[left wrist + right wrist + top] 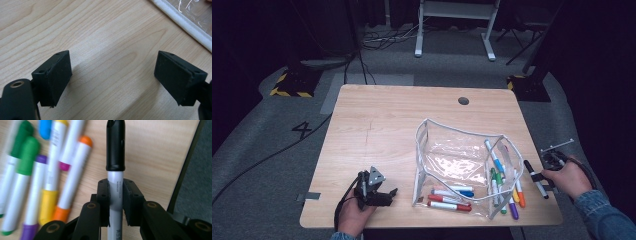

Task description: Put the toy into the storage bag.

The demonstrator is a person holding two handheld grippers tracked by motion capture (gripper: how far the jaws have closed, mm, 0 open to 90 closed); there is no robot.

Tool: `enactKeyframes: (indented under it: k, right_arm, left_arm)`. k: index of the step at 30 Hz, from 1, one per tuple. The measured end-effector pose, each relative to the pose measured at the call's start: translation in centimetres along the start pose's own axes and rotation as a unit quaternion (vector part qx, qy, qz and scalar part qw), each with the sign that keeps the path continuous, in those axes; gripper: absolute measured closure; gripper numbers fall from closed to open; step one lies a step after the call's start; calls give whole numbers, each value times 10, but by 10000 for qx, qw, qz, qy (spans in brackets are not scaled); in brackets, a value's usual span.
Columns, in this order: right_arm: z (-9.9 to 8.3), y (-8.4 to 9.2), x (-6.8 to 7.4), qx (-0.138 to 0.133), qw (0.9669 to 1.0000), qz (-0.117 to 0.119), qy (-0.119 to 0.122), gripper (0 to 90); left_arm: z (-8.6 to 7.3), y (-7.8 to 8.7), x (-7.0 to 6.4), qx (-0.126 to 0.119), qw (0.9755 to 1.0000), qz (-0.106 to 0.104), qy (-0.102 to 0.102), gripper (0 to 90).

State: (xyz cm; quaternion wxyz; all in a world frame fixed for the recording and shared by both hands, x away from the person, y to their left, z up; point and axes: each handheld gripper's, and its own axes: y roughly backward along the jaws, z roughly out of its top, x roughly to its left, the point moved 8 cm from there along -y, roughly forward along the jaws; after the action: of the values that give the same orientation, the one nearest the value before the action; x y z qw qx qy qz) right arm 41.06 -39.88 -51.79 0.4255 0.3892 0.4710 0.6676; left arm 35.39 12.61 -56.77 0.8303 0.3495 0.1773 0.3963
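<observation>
Pale wood, clear plastic, matt black rubber

The counter (387,125) is light wood with a visible grain and a smooth, faintly satin top. The pouch (452,160) at its 4 o'clock side is clear, glossy plastic film that catches white glints, edged with a pale woven-looking cloth binding. The black marker (115,170) has a shiny black plastic cap and a smooth grey barrel with print; the coloured markers (50,175) beside it have white glossy barrels and bright plastic caps. The left tongs (112,80) carry matt, slightly grainy black pads. The floor (262,165) is rough grey carpet.
</observation>
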Motion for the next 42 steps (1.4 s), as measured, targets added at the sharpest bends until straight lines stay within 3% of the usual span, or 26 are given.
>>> enactKeyframes:
  k: [8, 13, 16, 21, 25, 31, 35, 37, 42]
  right_arm:
    - [21, 48, 13, -492, 9978, 129, 426, 771]
    - [34, 80, 29, -746, 9943, 234, 722, 771]
    - [44, 101, 45, -952, 9903, 378, 942, 770]
    - [59, 135, 78, -1238, 9803, 539, 1444, 771]
    - [66, 151, 103, -1242, 9737, 656, 1795, 771]
    - [76, 169, 145, -1267, 9568, 777, 2500, 771]
    - [76, 177, 177, -1224, 9418, 896, 3001, 771]
    - [75, 178, 189, -1202, 9373, 969, 3125, 771]
    - [73, 172, 222, -1092, 9199, 1127, 3594, 771]
  left_arm:
    - [0, 0, 0, 0, 10000, 0, 0, 147]
    - [0, 0, 0, 0, 10000, 0, -1, 147]
    - [0, 0, 0, 0, 10000, 1, -1, 147]
    - [0, 0, 0, 0, 10000, 14, 11, 147]
    - [0, 0, 0, -6, 10000, 42, 24, 147]
    - [0, 0, 0, 1, 10000, 49, 42, 147]
    - [1, -1, 0, -7, 9999, 87, 86, 147]
    - [1, -1, 0, -10, 9999, 93, 86, 147]
    - [2, -1, 1, -12, 9999, 95, 83, 147]
